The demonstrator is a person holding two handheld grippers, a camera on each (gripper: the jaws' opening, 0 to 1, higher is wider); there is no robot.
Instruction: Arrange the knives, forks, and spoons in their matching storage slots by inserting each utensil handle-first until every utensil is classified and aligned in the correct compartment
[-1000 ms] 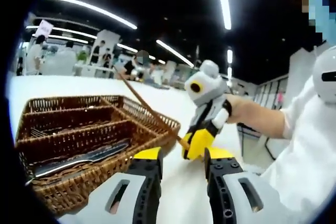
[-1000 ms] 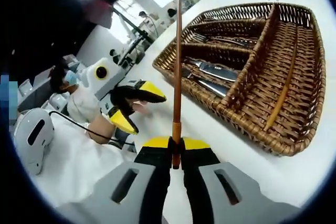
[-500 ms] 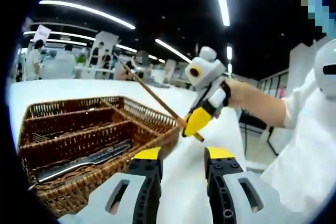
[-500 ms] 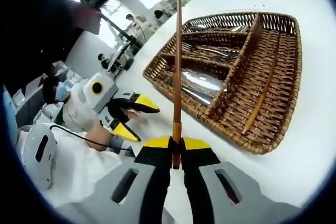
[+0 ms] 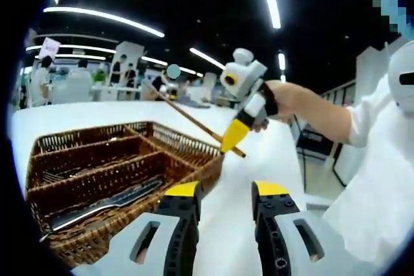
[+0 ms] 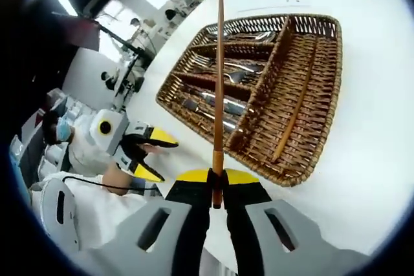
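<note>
My right gripper (image 6: 217,180) is shut on the thick end of a brown wooden chopstick (image 6: 219,75), which points up over the wicker cutlery basket (image 6: 334,75). The basket's long side slot holds another chopstick (image 6: 294,111). Its cross slots hold knives (image 6: 208,113) and other metal utensils (image 6: 236,69). In the left gripper view, my left gripper (image 5: 226,192) stands open and empty near the basket's corner (image 5: 208,163). Knives (image 5: 107,201) lie in the nearest slot. Above and beyond, the right gripper (image 5: 236,132) holds the chopstick (image 5: 187,116) slanted over the basket.
The basket sits on a white table (image 6: 378,127). The left gripper (image 6: 147,153) shows at the table's edge, held by a person in a white sleeve (image 5: 375,159). Desks and people stand far behind (image 5: 84,75).
My right gripper has lifted higher with the chopstick, so the basket looks smaller and farther below it. The left gripper has stayed nearly in place.
</note>
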